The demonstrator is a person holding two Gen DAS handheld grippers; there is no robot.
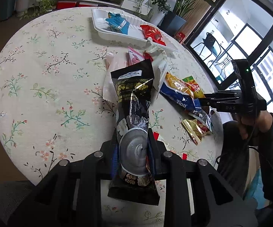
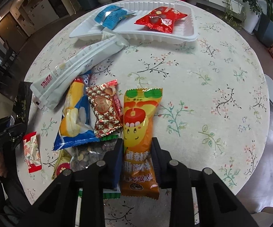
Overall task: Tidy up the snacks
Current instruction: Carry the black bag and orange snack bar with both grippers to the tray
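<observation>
right tongs (image 2: 137,151) pinching orange packet (image 2: 141,130) | long axis 12–6 | tray (image 2: 191,36) at 12 | left tongs (image 1: 131,151) hold black pouch (image 1: 132,113)

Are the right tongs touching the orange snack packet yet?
Touching. The right wrist view shows the right tongs with both fingers pressed against the sides of the orange snack packet, no gap visible on either side.

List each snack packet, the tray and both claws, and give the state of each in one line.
Left claw: shut on the black powder sachet, held above the table.
Right claw: jaws at both sides of the orange apple-print packet, which lies flat.
White plastic tray: holds two packets.
Blue wrapped packet: in the tray.
Red wrapped packet: in the tray.
Blue and yellow biscuit packet: flat on the table.
</observation>
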